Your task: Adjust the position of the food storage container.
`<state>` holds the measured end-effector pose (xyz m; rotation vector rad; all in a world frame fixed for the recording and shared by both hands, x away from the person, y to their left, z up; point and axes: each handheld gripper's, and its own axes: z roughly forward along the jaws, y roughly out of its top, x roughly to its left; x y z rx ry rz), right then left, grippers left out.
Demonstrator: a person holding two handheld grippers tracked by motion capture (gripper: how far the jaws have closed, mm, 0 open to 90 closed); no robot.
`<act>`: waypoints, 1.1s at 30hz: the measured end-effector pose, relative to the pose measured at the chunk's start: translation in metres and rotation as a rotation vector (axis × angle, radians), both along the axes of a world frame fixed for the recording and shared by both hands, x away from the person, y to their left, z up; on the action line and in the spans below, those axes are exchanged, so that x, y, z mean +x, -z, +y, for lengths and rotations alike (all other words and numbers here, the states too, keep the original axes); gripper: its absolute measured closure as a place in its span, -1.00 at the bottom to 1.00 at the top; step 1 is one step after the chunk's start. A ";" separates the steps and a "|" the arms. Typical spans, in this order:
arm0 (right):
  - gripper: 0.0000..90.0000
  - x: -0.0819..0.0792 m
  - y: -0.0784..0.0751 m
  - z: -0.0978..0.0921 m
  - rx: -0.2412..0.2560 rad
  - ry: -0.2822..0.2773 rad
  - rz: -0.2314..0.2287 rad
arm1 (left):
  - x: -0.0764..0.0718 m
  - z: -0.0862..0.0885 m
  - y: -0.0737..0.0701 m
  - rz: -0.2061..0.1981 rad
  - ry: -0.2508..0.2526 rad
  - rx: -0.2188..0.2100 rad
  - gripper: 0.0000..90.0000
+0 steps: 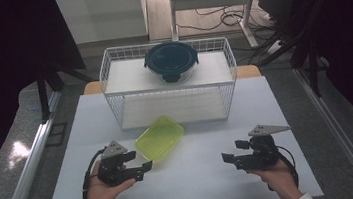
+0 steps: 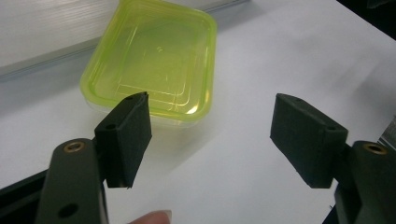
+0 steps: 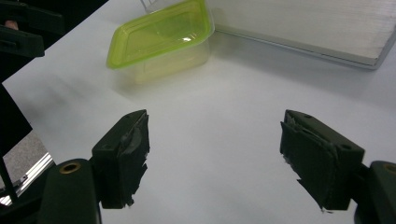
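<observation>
Item 1: yellow-green lidded container [image 1: 160, 137], rectangular, translucent, sitting on the white table [image 1: 203, 177] just in front of the wire rack [image 1: 110, 66]; lid closed, contents not discernible. In the left gripper view it [image 2: 154, 56] is lying at 11 o'clock beyond the jaws; in the right gripper view it [image 3: 161, 37] is lying at 11 o'clock, well apart from the jaws.

Item 2: round dark container [image 1: 170, 60] with dark lid, resting on the rack's top shelf at 12 o'clock; contents hidden.

Item 3: left gripper [image 1: 144, 167], held in the left hand [image 1: 102, 191] at 7 o'clock on the table, pointing toward 3 o'clock, its tip near the yellow-green container's near corner. Jaws standing spread wide, pinching nothing.

Item 4: right gripper [image 1: 227, 158], held in the right hand [image 1: 276, 176] at 5 o'clock, pointing toward 9 o'clock. Jaws likewise standing wide apart over bare table.
</observation>
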<state>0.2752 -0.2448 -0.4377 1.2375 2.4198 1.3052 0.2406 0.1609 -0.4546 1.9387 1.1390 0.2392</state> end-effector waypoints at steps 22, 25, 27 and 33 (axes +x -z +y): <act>-0.47 0.004 0.007 -0.002 -0.034 0.027 0.020 | 0.051 -0.004 0.001 -0.046 -0.049 0.102 0.08; -0.47 0.005 0.007 -0.004 -0.038 0.035 0.027 | 0.068 -0.009 0.002 -0.055 -0.046 0.144 0.16; -0.47 0.006 0.008 -0.005 -0.040 0.039 0.027 | 0.079 -0.011 0.003 -0.055 -0.040 0.158 0.22; -0.46 0.007 0.009 -0.007 -0.039 0.052 0.033 | 0.105 -0.015 0.007 -0.077 -0.049 0.225 0.47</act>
